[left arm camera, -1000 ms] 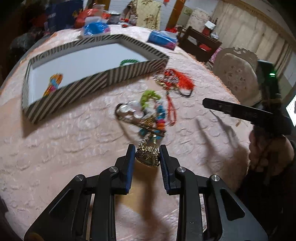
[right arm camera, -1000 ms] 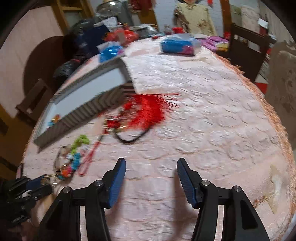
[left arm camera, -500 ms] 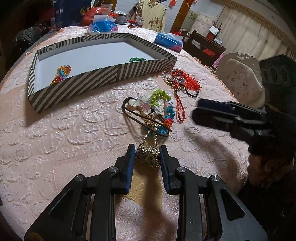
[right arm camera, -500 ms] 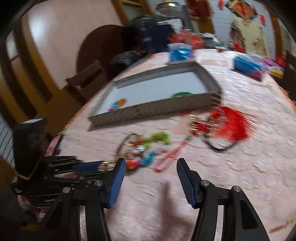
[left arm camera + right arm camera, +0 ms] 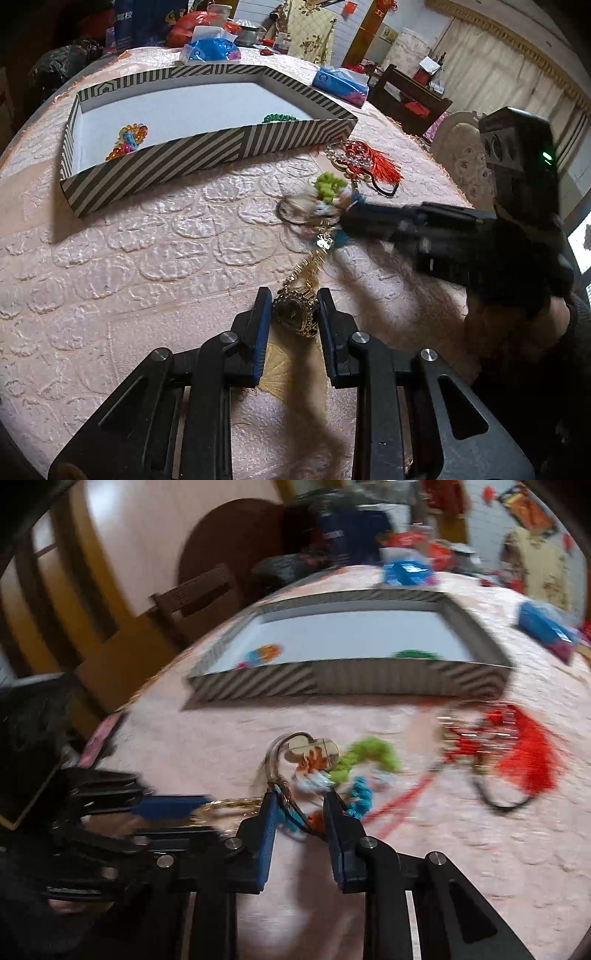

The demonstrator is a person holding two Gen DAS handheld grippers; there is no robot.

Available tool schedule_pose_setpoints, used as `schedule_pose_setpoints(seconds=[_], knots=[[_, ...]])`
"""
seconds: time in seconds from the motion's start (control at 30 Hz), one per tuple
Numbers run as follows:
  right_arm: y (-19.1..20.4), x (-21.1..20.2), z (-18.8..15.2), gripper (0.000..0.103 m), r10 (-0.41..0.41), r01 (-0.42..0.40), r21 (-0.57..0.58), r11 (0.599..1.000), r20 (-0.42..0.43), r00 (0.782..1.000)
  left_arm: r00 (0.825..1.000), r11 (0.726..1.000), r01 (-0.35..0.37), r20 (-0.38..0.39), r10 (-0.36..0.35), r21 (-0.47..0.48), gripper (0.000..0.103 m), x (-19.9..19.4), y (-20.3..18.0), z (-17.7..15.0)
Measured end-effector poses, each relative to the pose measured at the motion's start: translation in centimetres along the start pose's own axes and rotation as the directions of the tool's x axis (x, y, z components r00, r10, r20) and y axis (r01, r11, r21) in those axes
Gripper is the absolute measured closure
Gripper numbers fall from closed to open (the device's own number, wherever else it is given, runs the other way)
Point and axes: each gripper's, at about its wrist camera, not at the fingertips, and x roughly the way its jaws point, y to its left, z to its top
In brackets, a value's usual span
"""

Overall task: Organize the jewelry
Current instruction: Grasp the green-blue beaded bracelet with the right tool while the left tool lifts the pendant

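My left gripper (image 5: pixel 291 308) is shut on a gold watch (image 5: pixel 296 312) just above the pink tablecloth; its gold band trails toward the jewelry pile. A tangle of jewelry (image 5: pixel 325 206) with a green piece (image 5: pixel 365 760), blue beads and a ring lies mid-table. My right gripper (image 5: pixel 299 801) has come in from the right in the left wrist view (image 5: pixel 351 218) and is partly closed around the blue bead strand (image 5: pixel 291 818) at the pile's near edge. The striped box (image 5: pixel 207 149) holds a multicoloured piece (image 5: pixel 127 140) and a green bracelet (image 5: pixel 279 118).
A red tassel ornament (image 5: pixel 373 164) lies right of the box corner, also in the right wrist view (image 5: pixel 517 753). Blue tissue packs (image 5: pixel 341 85) and clutter stand at the table's far side. A chair (image 5: pixel 461 155) stands beyond the right edge.
My right gripper swung left, dropped to the jewelry pile and narrowed around the bead strand. My left gripper kept hold of the watch and stayed nearly in place.
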Motion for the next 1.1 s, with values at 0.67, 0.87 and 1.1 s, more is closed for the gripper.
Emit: schedule_pose_setpoints(seconds=[0.67,0.87,1.1], knots=[[-4.4,-4.1,0.2,0.079,-0.13,0.112,0.184,0.976,0.089,0.987,1.0,1.0,-0.015,0.0,0.015,-0.015,0.079,0.1,0.4,0.2],[-3.2,-0.8,1.0,0.079,-0.071,0.068,0.144,0.987,0.019,0.997,1.0,1.0,-0.02,0.002,0.02,-0.014,0.079,0.3,0.3,0.3],[-3.5,-0.6,0.4,0.092,-0.058,0.051,0.157,0.986,0.04,0.998,1.0,1.0,-0.02,0.0,0.02,-0.022,0.08,0.5,0.2,0.5]])
